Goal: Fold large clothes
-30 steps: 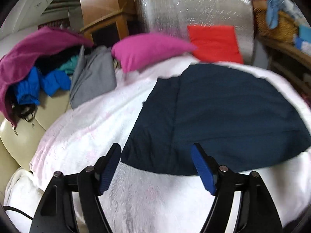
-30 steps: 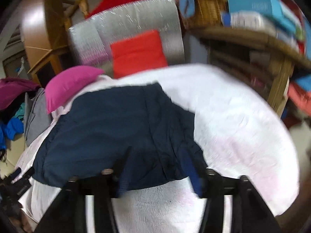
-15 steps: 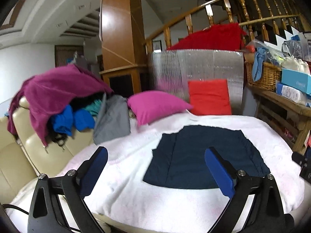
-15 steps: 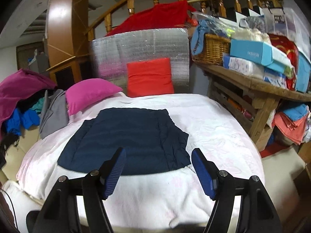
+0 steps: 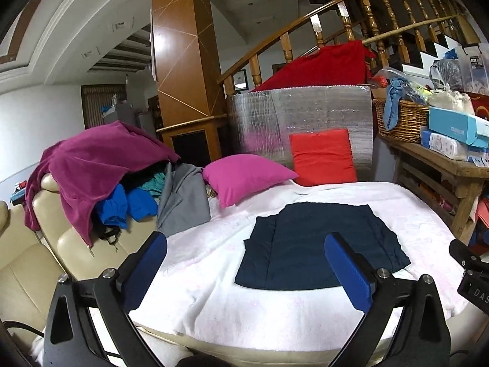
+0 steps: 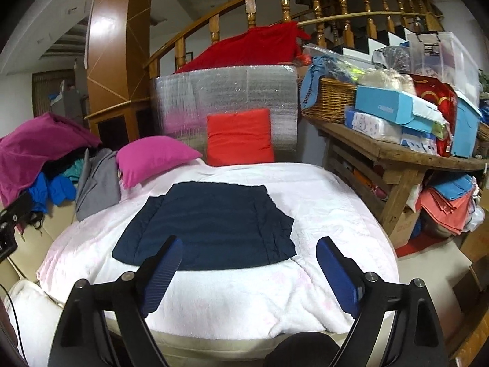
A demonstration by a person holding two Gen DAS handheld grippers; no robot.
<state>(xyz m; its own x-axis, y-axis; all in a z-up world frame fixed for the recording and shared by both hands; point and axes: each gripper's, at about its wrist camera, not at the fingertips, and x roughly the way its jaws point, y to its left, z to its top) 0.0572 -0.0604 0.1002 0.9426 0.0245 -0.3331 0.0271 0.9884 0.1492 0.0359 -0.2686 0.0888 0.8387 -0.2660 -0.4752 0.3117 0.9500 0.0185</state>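
Navy garment (image 6: 207, 224) lies folded flat on the white blanket (image 6: 321, 211), centre of the bed, nearer than the pink pillow (image 6: 152, 159) and red cushion (image 6: 240, 136). Left gripper (image 5: 246, 255): jaws spread wide, empty, clear of the cloth. Right gripper (image 6: 249, 258): jaws opening, nothing between them. Clothes pile (image 5: 101, 165) at far left.

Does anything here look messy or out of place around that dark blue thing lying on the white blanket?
The navy garment itself lies flat and folded on the white blanket, nothing odd. The mess is beside it: a heap of clothes, magenta, blue, teal and grey, is dumped unfolded over the cream sofa.
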